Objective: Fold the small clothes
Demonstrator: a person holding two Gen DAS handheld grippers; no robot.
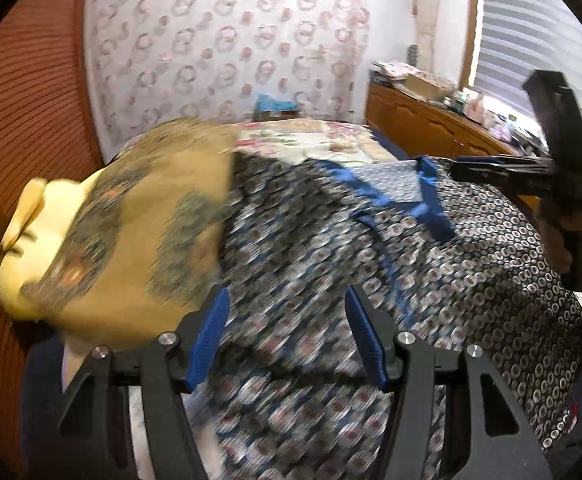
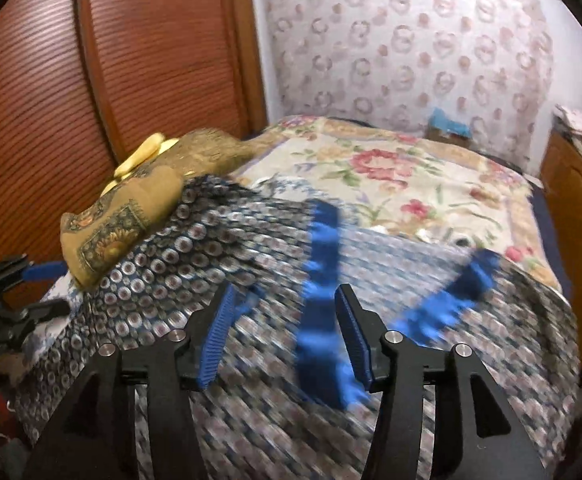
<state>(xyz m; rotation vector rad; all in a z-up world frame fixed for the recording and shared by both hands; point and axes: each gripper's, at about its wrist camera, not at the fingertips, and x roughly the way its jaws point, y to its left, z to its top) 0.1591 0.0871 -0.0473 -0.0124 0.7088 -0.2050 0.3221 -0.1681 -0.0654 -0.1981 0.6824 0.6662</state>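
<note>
Both grippers – the left gripper (image 1: 287,336) and the right gripper (image 2: 283,334) – have their fingers spread, with nothing pinched. They hang over the patterned garment (image 2: 219,248), which lies spread on the bed (image 2: 411,184) with one edge against a tan pillow (image 2: 127,216). The blue trim (image 2: 321,280) looks slippery – a grab could miss and bunch the thin cloth.

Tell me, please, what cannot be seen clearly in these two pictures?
- Garment: its print near both cameras is smeared by motion blur; its lower edge is cut off in both wrist views.
- Blue trim: blurred in the right wrist view, shape unclear.
- Pillow: pattern blurred in the left wrist view.
- Dresser: items on top too small to name.
</note>
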